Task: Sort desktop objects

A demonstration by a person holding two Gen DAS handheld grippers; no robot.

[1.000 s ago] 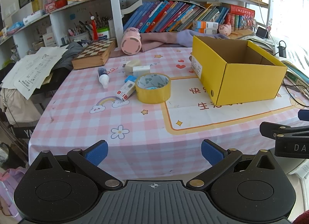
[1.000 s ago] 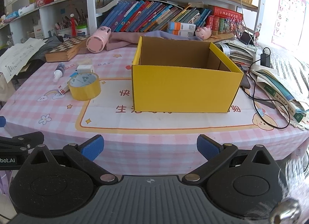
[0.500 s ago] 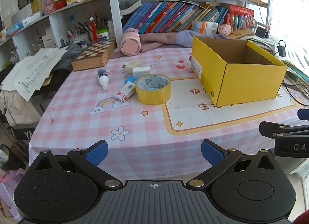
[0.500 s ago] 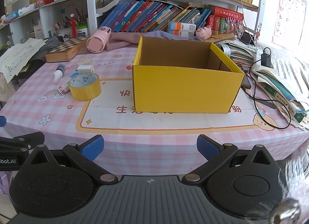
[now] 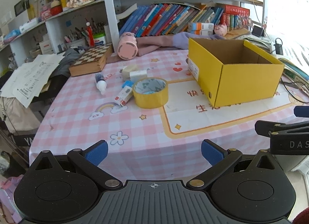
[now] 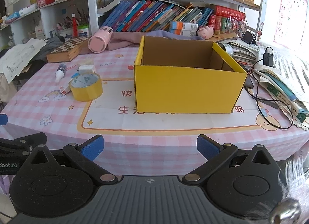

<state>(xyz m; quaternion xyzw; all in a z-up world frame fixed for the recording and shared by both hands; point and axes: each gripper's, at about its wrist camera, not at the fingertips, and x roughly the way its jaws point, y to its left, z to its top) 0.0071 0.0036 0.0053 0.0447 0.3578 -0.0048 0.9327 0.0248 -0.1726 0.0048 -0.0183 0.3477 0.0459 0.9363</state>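
The yellow tape roll point(image 5: 151, 92) is lying flat on the pink checked surface point(image 5: 81, 115), well left of the open yellow box point(image 5: 243, 81), which is sitting empty as far as its inside shows. Crowding the roll are a small red-and-white carton point(image 5: 123, 95) touching or nearly touching its left side, a white block point(image 5: 138, 75) and a pale lump point(image 5: 129, 69) just behind it, and a little white-capped bottle point(image 5: 100, 83) lying further left. Nothing is being held yet: the left gripper point(image 5: 154, 151) is hovering at the near edge with its jaws spread wide, and the right gripper point(image 6: 150, 147) is hanging likewise before the box, jaws spread and empty.

I am reading this as the opening reach. The left side is facing the clutter, so it looks best placed to start. The roll is the easy pick: pinching one wall of the ring, one finger inside the hole, should be steadier than spanning it. Coming down from above would be wise, so the carton is not getting shoved away. The bottle looks likely to roll, so gripping across its body would be safer.
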